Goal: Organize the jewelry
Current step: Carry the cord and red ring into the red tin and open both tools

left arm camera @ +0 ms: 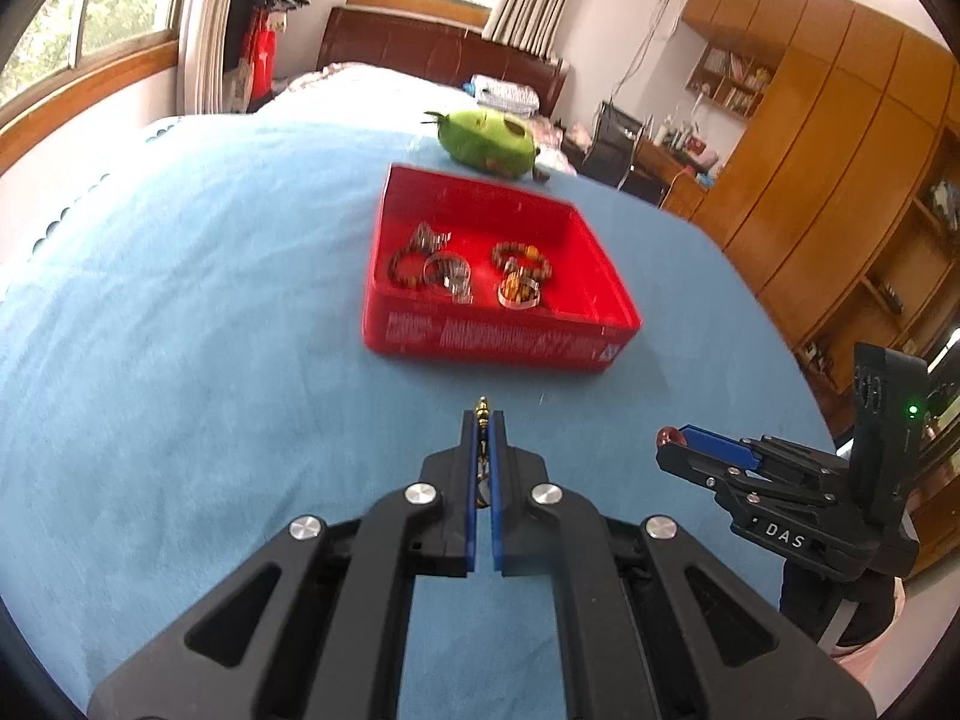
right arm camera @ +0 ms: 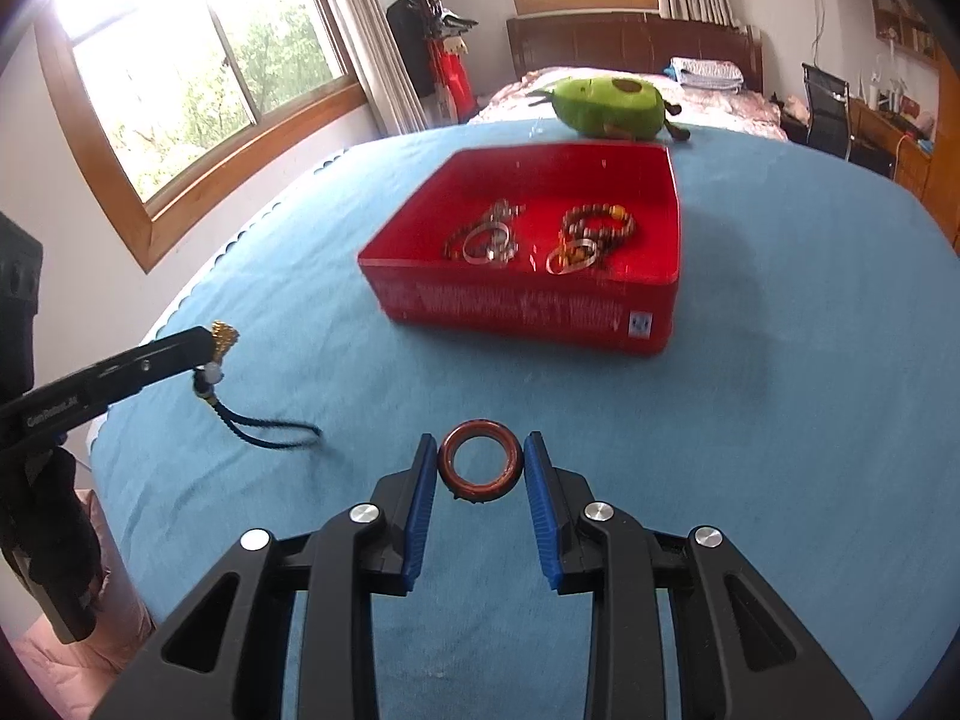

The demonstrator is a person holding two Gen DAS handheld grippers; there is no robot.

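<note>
Left gripper point(left arm camera: 482, 420) jaws clenched on a gold-topped charm point(right arm camera: 223, 336) with dark cord dangling, right gripper point(right arm camera: 482, 450) jaws grasping a reddish-brown ring point(right arm camera: 482, 468), both above the blue-covered surface point(left arm camera: 180, 330), red box point(left arm camera: 498, 336) of bracelets point(left arm camera: 522, 258) toward its far edge, green plush point(left arm camera: 489, 141) behind it

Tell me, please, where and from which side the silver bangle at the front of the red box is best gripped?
Grip the silver bangle by its rim, probably from above: it seems to lie flat against the box's front wall, with beaded bracelets overlapping its far side. One finger inside the ring and one outside, on the freer right-hand arc, looks safest.
</note>
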